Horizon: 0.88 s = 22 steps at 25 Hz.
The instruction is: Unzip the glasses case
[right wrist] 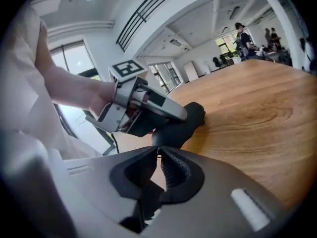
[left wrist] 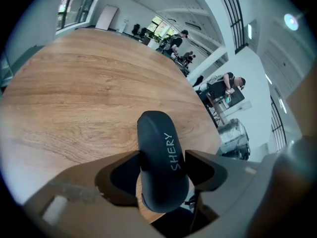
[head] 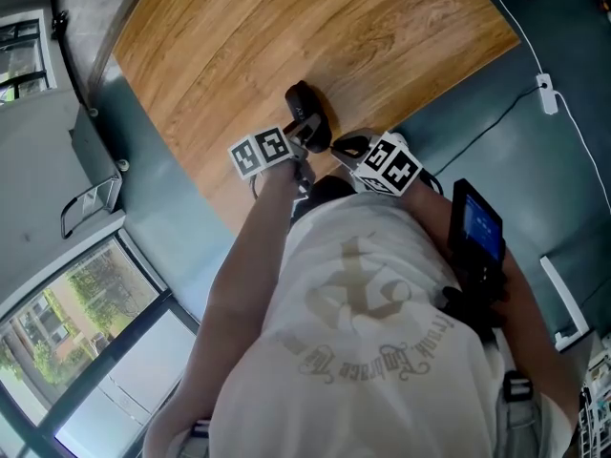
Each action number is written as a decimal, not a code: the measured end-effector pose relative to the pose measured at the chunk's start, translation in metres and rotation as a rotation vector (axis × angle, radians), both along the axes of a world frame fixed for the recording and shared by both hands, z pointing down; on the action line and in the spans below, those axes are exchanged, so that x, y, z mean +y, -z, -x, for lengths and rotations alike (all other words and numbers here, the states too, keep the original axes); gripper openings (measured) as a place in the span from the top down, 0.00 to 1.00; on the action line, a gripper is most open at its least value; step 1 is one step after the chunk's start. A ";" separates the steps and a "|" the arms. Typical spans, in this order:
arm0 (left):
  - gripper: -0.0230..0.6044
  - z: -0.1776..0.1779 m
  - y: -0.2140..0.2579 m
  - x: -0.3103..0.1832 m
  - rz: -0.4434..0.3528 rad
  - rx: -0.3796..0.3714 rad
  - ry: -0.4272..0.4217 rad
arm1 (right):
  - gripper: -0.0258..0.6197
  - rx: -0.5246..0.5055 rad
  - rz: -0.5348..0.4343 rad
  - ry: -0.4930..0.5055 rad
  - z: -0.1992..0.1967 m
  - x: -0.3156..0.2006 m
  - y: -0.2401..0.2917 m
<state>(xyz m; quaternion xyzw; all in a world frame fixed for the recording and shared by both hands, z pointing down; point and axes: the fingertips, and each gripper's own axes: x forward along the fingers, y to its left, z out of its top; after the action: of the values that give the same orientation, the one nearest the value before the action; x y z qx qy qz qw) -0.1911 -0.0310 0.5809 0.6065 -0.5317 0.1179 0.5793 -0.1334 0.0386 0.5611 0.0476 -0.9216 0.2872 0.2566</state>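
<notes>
Just short of the glasses case, the right tongs are hovering with tips pinched together, seemingly empty, probably lining up for the zipper pull. The left tongs are clamping the case's near end, steadying it on the table beyond.

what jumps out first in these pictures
A dark glasses case printed SHERY stands out, clamped between the jaws of the left tool at the edge of a wooden table. The right tool comes next, its jaws pinched together with the tips right at the case's near end.
</notes>
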 end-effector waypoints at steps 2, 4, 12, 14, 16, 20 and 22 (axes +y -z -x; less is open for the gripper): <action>0.50 -0.006 -0.004 0.006 0.011 -0.048 -0.078 | 0.91 0.045 -0.025 0.065 -0.001 0.010 -0.008; 0.50 -0.013 -0.006 0.011 0.016 -0.090 -0.146 | 0.91 0.062 -0.018 0.094 -0.003 0.017 -0.014; 0.50 -0.023 -0.010 0.016 0.030 -0.162 -0.289 | 0.92 0.016 0.106 0.046 -0.004 0.021 -0.018; 0.51 -0.022 -0.010 0.017 0.032 -0.165 -0.293 | 0.92 0.003 0.123 0.045 -0.003 0.020 -0.016; 0.51 -0.022 -0.010 0.018 0.036 -0.167 -0.296 | 0.92 -0.012 0.148 0.032 -0.004 0.018 -0.014; 0.51 -0.020 -0.011 0.020 0.037 -0.170 -0.307 | 0.92 -0.034 0.193 -0.006 -0.006 0.013 -0.014; 0.51 -0.019 -0.010 0.020 0.037 -0.172 -0.315 | 0.92 -0.038 0.199 -0.011 -0.005 0.013 -0.014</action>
<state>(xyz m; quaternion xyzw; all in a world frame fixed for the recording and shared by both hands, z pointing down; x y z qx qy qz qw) -0.1717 -0.0109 0.5914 0.6592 -0.4754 0.2683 0.5171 -0.1287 0.0513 0.5747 0.0215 -0.8929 0.3797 0.2409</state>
